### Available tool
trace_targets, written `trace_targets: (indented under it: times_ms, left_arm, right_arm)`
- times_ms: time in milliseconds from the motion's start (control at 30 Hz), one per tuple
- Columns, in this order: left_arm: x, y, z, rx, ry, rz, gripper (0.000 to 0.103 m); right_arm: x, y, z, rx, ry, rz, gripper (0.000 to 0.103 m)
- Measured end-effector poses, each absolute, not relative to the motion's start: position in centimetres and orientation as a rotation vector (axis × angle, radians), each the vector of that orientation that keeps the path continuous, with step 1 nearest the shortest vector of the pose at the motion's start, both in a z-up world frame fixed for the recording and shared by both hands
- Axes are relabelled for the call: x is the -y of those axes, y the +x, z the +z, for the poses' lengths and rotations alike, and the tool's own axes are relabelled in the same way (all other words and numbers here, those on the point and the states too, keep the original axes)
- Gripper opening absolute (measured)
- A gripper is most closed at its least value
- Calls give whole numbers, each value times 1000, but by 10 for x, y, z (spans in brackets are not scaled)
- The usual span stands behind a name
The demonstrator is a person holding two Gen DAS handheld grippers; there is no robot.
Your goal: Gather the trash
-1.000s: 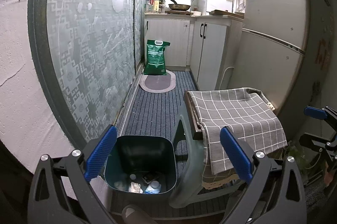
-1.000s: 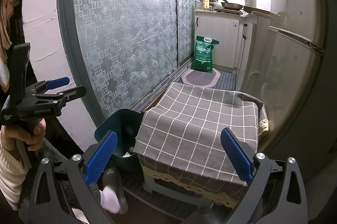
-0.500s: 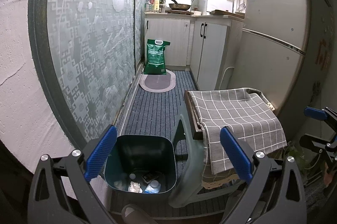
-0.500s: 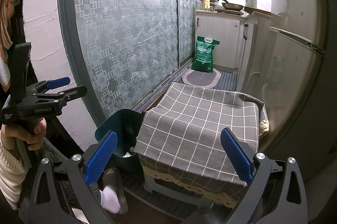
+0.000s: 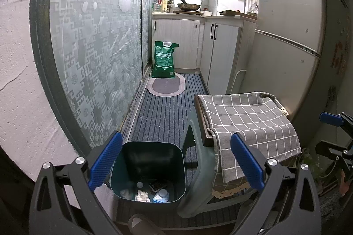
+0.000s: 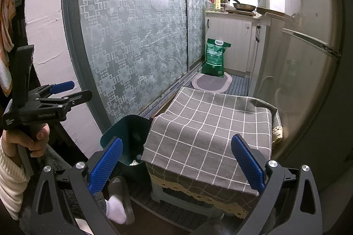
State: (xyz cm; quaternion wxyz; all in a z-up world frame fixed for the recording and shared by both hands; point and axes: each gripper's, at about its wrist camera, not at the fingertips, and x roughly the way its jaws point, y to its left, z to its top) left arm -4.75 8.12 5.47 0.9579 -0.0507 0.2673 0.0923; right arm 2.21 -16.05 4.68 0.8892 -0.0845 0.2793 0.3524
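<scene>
Change since a second ago: pretty much nothing, both grippers hang in the same spots and the bin and stool haven't budged.
Left gripper (image 5: 175,163): held above the bin, jaws spread wide apart with nothing between the blue pads; the bin's opening shows right between them. From the right wrist view you can see it off to the left (image 6: 66,91), gripped by a hand (image 6: 28,140) in a cream knitted sleeve.
Right gripper (image 6: 176,165): jaws also wide apart and empty, pointed over the cloth-covered stool. Only its blue tip pokes into the left wrist view at the right edge (image 5: 331,119).
Bin (image 5: 147,171): dark green, square-ish, on the floor just beside the stool and near the frosted sliding door (image 5: 97,54).
Trash (image 5: 152,190): down at the bottom of the bin, some crumpled white paper, a couple of small white caps or bottles and a dark wrapper. Can't tell more than that.
Stool (image 6: 209,135): draped with a grey checked cloth with a lace edge, top looks bare.
Floor stuff: a slippered foot with a white sock (image 6: 118,202) right next to the bin, striped blue carpet (image 5: 163,109).
Background: green bag (image 5: 164,59) standing by the cabinets, oval mat (image 5: 166,86) in front of it, fridge (image 5: 284,36) on the right.
</scene>
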Motion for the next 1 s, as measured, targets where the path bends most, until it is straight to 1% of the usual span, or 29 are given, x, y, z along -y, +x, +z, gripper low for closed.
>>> trace_targets:
  times_ms: [1000]
  left_arm:
    - [-79,-49,55,-544,-95,182,100]
  right_arm:
    - [156,18,47,-582,-182,736,99]
